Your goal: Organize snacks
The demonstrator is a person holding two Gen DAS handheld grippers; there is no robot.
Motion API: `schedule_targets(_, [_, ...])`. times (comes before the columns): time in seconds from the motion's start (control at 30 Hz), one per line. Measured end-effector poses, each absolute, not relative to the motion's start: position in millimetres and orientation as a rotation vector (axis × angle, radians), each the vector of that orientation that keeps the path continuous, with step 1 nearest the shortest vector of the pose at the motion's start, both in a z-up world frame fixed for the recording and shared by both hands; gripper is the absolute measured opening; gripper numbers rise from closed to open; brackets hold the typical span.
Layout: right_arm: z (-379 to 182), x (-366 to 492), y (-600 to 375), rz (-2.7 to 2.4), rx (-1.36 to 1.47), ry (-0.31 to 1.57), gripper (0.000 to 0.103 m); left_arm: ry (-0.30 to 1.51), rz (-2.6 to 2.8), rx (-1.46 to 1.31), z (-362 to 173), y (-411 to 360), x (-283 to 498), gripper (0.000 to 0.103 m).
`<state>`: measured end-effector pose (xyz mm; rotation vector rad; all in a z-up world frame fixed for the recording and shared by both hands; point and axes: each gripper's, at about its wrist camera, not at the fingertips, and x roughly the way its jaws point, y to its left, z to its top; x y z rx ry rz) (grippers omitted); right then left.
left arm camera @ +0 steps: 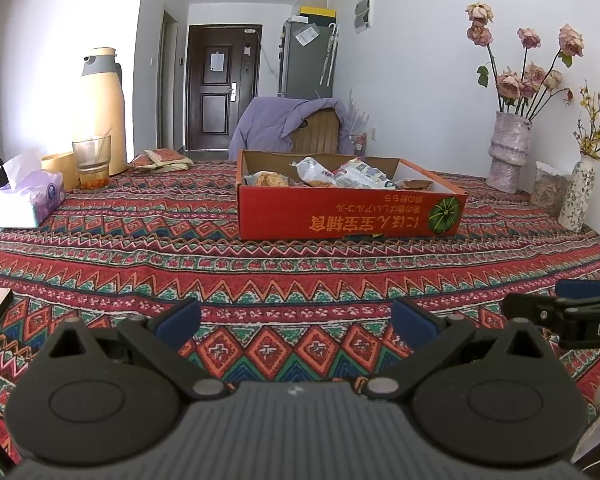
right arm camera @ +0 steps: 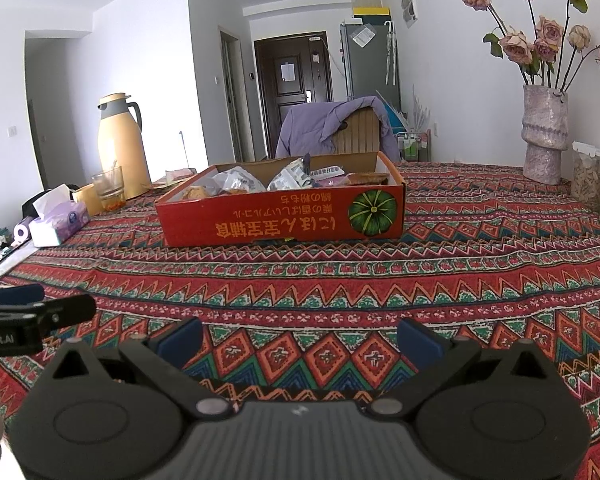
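A red cardboard box with a pumpkin picture stands in the middle of the patterned tablecloth. Several wrapped snacks lie inside it. My left gripper hovers open above the near part of the table, well short of the box, with nothing between its blue pads. My right gripper is likewise open and holds nothing. Each gripper's tip shows at the side of the other view: the right gripper at the right edge, the left gripper at the left edge.
At the left stand a yellow thermos, a glass and a tissue box. Vases with flowers line the right wall. A chair with a purple jacket sits behind the table.
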<state>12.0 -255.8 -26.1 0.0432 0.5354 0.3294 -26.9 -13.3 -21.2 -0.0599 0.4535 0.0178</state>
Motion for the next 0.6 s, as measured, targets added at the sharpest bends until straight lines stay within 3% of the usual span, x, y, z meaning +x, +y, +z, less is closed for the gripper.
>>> schedule_targets(0.6, [-26.7,12.0,-255.6,0.328,0.043,0.537,0.103,0.448,0.006,-0.063,-22.1,-12.6,-28.7,0.103])
